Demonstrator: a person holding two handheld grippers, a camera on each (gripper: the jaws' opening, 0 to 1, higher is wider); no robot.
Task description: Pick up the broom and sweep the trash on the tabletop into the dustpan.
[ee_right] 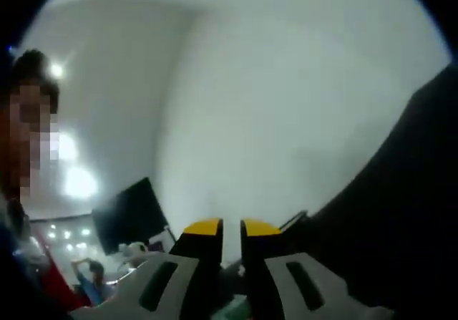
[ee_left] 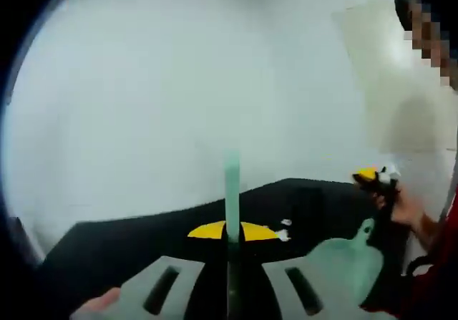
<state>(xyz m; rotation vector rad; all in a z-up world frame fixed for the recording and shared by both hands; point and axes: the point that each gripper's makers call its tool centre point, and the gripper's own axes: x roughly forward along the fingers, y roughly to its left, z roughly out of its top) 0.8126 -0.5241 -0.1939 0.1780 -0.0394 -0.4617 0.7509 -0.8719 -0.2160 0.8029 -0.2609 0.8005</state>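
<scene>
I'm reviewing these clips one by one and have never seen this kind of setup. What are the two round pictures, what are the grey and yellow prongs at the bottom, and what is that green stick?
No robot arm is involved. A person holds a hand-held two-jaw gripper in each hand, and a fisheye camera rides on each, looking forward along its jaws. The grey prongs with yellow tips are those jaws.

In the left gripper view, the left gripper is shut on a pale green broom handle that stands up between its jaws. Beyond it lies a black tabletop with a few small white bits of trash and a green dustpan. At the right, the person's hand holds the right gripper.

In the right gripper view, the right gripper points mostly at a pale wall, its jaws close together; something green shows low between them, but the picture does not settle whether it is gripped.
</scene>
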